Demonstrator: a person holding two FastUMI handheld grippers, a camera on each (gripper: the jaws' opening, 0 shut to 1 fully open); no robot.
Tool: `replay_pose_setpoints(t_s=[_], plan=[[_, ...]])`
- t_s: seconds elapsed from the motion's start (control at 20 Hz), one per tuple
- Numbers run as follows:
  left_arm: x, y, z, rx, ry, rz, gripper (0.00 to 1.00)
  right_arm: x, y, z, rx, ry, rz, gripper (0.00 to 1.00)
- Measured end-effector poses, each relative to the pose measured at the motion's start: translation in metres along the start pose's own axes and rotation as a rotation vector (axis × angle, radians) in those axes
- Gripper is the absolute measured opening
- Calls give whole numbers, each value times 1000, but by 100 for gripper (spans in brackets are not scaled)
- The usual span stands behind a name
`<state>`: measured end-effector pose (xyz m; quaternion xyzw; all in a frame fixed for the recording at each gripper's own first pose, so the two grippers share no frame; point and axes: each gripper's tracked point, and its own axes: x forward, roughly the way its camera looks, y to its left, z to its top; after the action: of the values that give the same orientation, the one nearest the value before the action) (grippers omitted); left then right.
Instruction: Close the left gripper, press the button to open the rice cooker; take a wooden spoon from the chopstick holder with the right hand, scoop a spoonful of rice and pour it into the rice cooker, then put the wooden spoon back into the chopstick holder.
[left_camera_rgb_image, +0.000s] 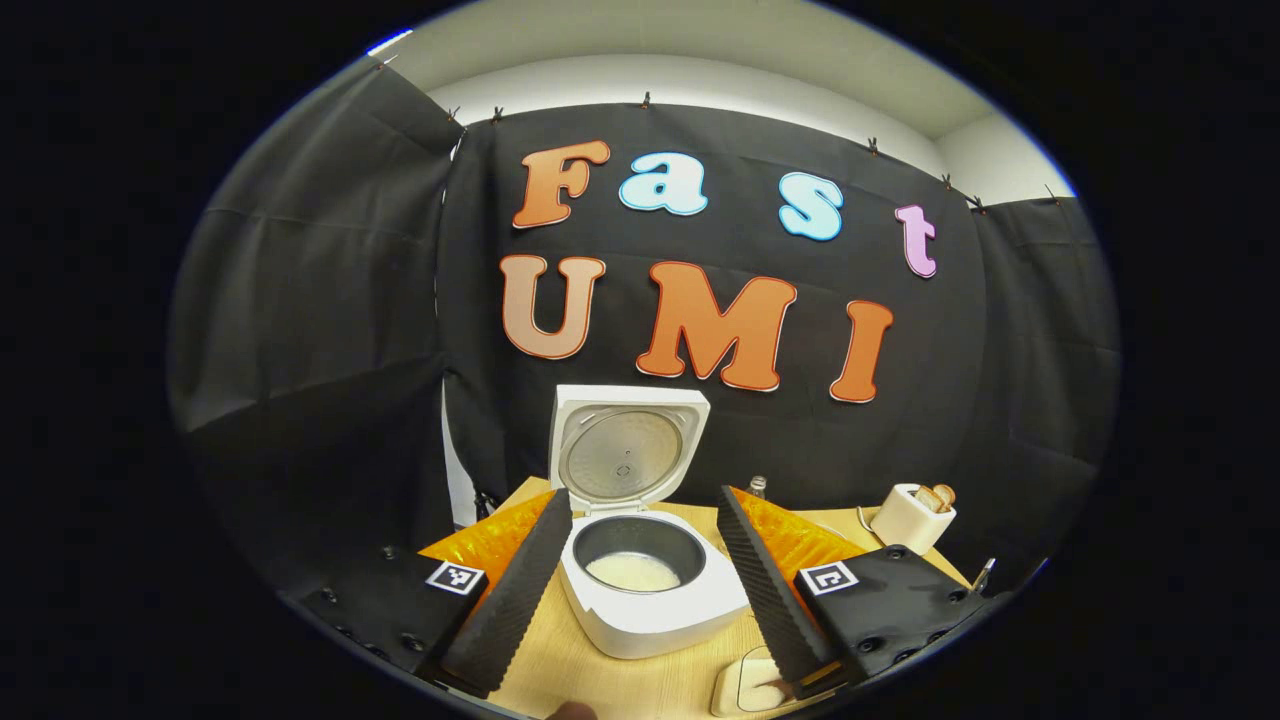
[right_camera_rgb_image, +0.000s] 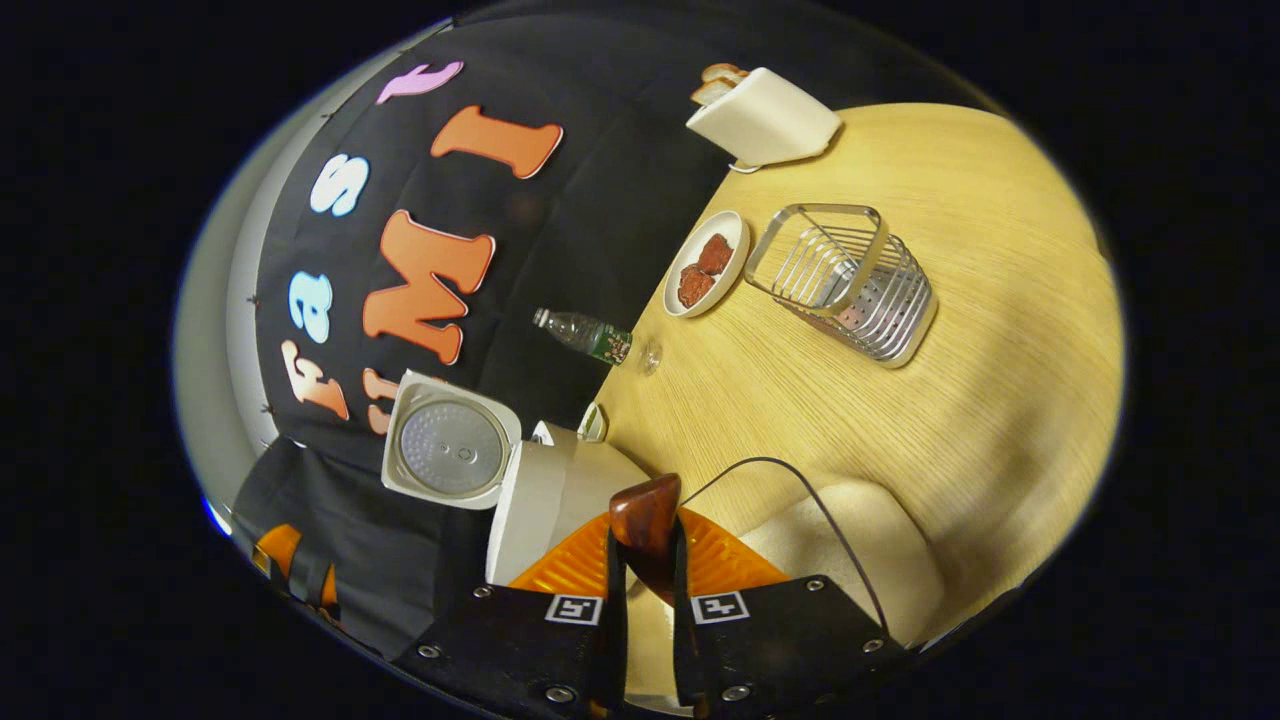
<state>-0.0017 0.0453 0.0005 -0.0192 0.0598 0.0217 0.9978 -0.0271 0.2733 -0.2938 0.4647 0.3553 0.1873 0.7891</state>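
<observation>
The white rice cooker (left_camera_rgb_image: 650, 610) stands on the wooden table with its lid (left_camera_rgb_image: 625, 450) raised. Its dark inner pot (left_camera_rgb_image: 633, 560) has white rice at the bottom. My left gripper (left_camera_rgb_image: 640, 585) is open, and the cooker sits ahead between its wide-spread fingers. In the tilted right gripper view, my right gripper (right_camera_rgb_image: 645, 548) is shut on a glossy brown wooden spoon (right_camera_rgb_image: 645, 512), whose end sticks out past the fingertips. The open cooker (right_camera_rgb_image: 545, 500) lies just left of that gripper. The metal wire chopstick holder (right_camera_rgb_image: 850, 280) stands farther off on the table.
A white toaster (left_camera_rgb_image: 912, 515) (right_camera_rgb_image: 765, 120) with bread sits at the table's back edge. A plate of red food (right_camera_rgb_image: 707, 265) and a plastic bottle (right_camera_rgb_image: 590, 337) are near the holder. A pale container (left_camera_rgb_image: 750, 690) lies at the near edge. A thin black cable (right_camera_rgb_image: 800, 490) loops by my right gripper.
</observation>
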Motion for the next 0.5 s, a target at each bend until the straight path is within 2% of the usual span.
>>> replay_pose_setpoints(t_s=[0.15,0.5], plan=[[-2,-2,0,1,3,-1,98,-3,8,6,69,-6,30,18],[-6,1,9,11,-21,18,99,-15,30,34,137,-34,87,18]])
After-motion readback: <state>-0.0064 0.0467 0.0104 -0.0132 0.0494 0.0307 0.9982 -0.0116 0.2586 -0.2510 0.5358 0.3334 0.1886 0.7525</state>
